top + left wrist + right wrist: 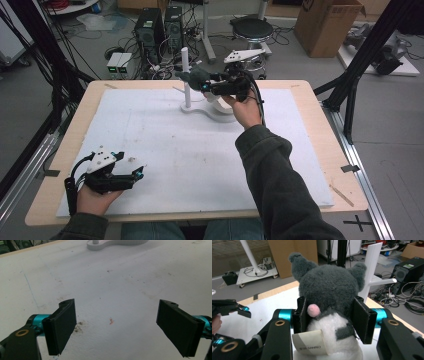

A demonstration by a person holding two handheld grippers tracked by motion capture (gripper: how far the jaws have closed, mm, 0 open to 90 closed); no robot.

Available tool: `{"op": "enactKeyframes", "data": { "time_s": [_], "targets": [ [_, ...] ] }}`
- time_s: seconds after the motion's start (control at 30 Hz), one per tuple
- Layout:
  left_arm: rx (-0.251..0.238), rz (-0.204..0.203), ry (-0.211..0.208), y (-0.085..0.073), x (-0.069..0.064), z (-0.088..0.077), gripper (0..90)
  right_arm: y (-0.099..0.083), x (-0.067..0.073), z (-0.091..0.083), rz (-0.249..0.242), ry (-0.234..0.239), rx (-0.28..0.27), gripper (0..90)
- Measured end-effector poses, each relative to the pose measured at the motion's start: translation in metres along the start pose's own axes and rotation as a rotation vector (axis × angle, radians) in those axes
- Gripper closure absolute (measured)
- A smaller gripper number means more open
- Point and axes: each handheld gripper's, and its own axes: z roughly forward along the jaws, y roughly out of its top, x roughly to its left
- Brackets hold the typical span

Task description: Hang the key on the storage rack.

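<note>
Plush toy, grey and white with a pink tail, sits clamped between the pads of the right tool, held above the table's far edge just beside the white stand and its upright post. Left tool rests near the table's near left corner, jaws wide apart over bare white surface.
</note>
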Motion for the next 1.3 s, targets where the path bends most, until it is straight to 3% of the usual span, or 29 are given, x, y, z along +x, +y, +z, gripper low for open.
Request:
{"op": "enactKeyframes", "data": {
  "time_s": [0.7,1.3],
  "targets": [
    [0.0,-0.001,-0.002,0.0,0.001,0.0,16.6,-0.004,-0.017,0.02,0.047,-0.02,0.014,51.8],
    [0.0,0.0,-0.001,0.0,0.001,-0.001,16.6,-0.008,-0.02,0.027,0.074,-0.028,0.023,51.5]
  ]
}}
